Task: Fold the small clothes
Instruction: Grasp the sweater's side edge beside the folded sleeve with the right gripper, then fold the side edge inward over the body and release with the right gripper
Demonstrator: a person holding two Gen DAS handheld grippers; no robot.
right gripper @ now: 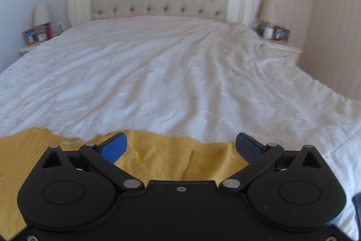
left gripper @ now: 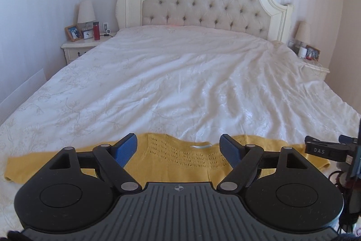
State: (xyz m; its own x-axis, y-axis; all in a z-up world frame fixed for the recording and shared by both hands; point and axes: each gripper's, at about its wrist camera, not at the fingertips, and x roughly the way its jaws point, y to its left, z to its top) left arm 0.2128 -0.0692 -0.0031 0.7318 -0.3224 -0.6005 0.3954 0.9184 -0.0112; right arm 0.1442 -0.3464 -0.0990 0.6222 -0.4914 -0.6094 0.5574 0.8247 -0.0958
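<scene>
Now both my left hand-held gripper point(left gripper: 178, 148) and right hand-held gripper point(right gripper: 180, 147) hang released over the yellow knit top point(left gripper: 180, 164) spread flat on the bed point(left gripper: 180, 83); next, likely pinching an edge to begin folding.

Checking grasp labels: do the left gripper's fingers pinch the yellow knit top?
No: the left gripper is open above the yellow knit top.

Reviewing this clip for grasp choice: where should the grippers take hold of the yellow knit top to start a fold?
Probably the far edge of the yellow knit top, either side of its neckline, coming from above and the near side. It lies flat on the white bedspread, so only a thin edge offers a pinch. Left gripper and right gripper hang open over it.
</scene>
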